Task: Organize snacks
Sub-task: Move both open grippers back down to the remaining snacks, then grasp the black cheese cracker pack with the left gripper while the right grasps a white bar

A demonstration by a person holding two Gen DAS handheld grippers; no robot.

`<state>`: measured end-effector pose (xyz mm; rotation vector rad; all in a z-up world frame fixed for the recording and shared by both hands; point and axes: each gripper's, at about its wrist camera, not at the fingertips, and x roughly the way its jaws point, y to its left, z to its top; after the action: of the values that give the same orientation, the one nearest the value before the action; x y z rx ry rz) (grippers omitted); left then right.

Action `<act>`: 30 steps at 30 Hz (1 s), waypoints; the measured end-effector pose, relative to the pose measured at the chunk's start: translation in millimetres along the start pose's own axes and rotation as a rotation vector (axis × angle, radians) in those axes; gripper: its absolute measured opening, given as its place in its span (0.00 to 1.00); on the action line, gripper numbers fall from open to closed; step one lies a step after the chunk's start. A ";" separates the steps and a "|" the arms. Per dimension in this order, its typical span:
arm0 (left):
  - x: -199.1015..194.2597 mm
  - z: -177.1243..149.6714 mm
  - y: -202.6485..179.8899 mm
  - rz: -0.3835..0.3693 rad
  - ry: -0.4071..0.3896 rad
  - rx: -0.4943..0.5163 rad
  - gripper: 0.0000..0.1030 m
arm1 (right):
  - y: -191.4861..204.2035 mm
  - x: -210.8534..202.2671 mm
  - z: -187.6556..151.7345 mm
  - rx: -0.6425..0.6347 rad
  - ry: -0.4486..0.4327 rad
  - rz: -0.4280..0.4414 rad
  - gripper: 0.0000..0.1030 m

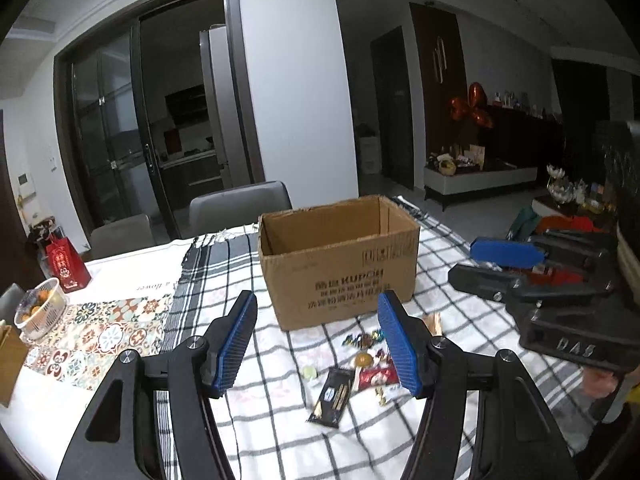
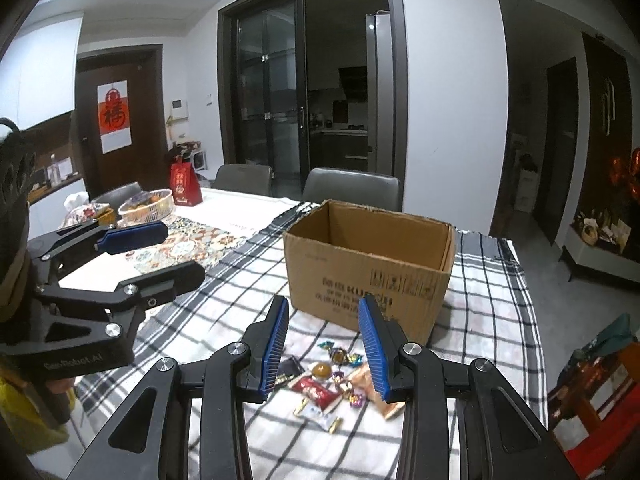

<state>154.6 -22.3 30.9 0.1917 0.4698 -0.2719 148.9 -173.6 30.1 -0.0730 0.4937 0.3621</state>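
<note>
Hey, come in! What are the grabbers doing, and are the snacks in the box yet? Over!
Left gripper and right gripper open, empty, above the table. Snacks loose on the checked cloth before the cardboard box. No snack visible inside. Nothing blocking.

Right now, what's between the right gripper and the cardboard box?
A small pile of wrapped snacks on the checked cloth, before the cardboard box, shown in the right gripper view.

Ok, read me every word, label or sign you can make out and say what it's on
"KUPCH": box; the lines beneath are too blurred.
"DAS": right gripper.
"GeoRobot.AI": left gripper.
"福": red poster on the door.
"a flower": white cloth, upside down.
Red bag and snack wrappers: too small.
</note>
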 end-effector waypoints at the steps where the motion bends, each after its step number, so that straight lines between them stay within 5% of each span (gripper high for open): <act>1: -0.5 -3.0 -0.1 0.004 0.001 0.000 0.60 | 0.6 -0.8 -3.9 -0.001 0.004 0.001 0.36; 15: -9.7 -51.1 -18.5 0.046 -0.017 0.084 0.60 | 14.4 -1.2 -55.1 -0.071 0.072 -0.036 0.36; 30: 24.0 -99.9 -17.8 0.025 0.145 0.074 0.60 | 30.9 29.8 -91.5 -0.177 0.188 -0.019 0.36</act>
<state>127.9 -20.0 -69.9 0.2910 0.6007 -0.2517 121.1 -149.4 -64.0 -0.2852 0.6454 0.3818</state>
